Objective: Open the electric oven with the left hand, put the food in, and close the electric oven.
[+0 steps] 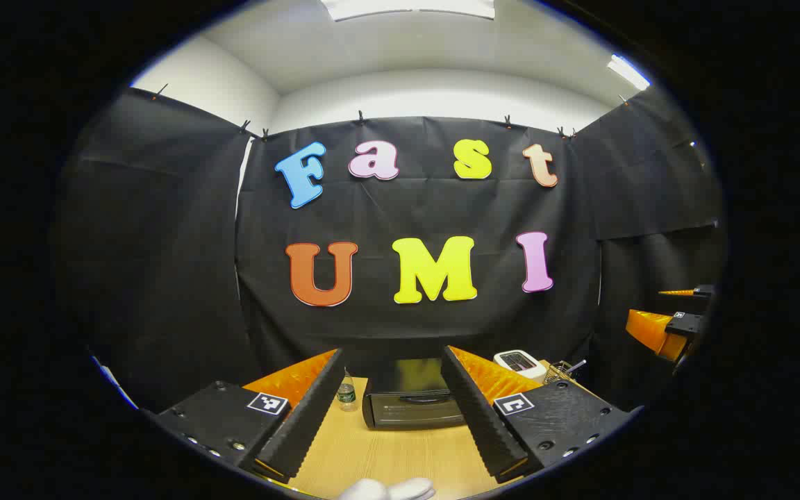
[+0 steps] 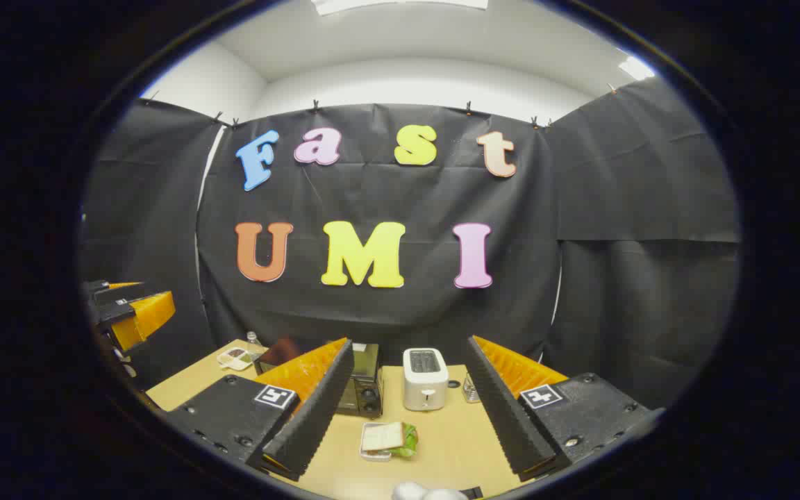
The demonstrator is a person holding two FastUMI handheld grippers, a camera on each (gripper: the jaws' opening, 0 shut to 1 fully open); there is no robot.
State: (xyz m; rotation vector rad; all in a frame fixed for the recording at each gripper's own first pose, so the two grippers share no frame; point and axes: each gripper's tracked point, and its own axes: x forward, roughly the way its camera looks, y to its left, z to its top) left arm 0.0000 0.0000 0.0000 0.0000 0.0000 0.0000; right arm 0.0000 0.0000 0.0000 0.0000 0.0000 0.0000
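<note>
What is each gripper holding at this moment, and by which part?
Nothing is held. The left gripper is open above the table, facing the oven. The right gripper is open too, above the sandwich.

I note a white toaster (image 2: 425, 378) standing centre-low in the right gripper view on the wooden table (image 2: 455, 444). A small bottle (image 1: 346, 394) stands lower centre-left in the left gripper view. A wire basket (image 1: 558, 371) sits lower right.
</note>
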